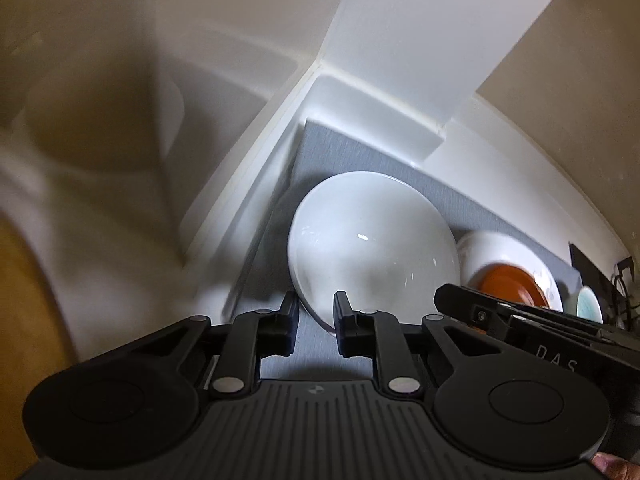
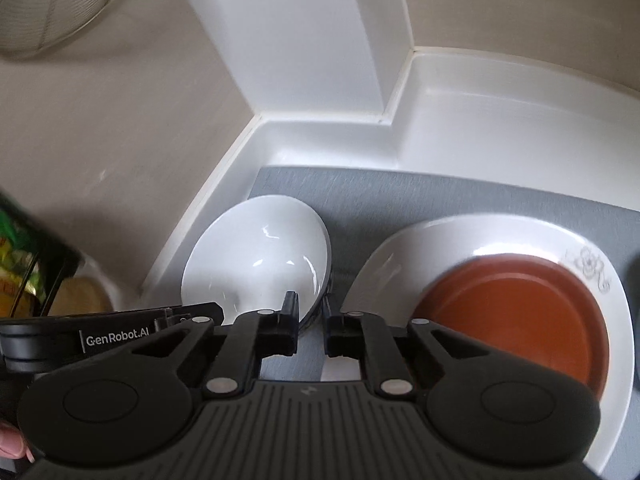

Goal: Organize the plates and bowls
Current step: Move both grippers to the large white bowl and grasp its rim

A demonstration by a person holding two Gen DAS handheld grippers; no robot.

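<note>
A white bowl (image 1: 372, 240) stands on a grey mat (image 1: 472, 204) in a white corner; it also shows in the right wrist view (image 2: 256, 256). My left gripper (image 1: 316, 308) has its fingers on either side of the bowl's near-left rim. My right gripper (image 2: 312, 312) has its fingers on either side of the bowl's near-right rim. Whether either one presses the rim I cannot tell. To the right a white plate (image 2: 460, 240) with a flower print holds an orange dish (image 2: 516, 308); both show in the left wrist view (image 1: 508, 276).
White walls and a pillar (image 2: 296, 40) close the corner behind the mat (image 2: 400, 196). A wire strainer (image 2: 52, 4) hangs at upper left. A colourful packet (image 2: 20, 264) sits at left. A teal dish (image 1: 590, 304) lies at far right.
</note>
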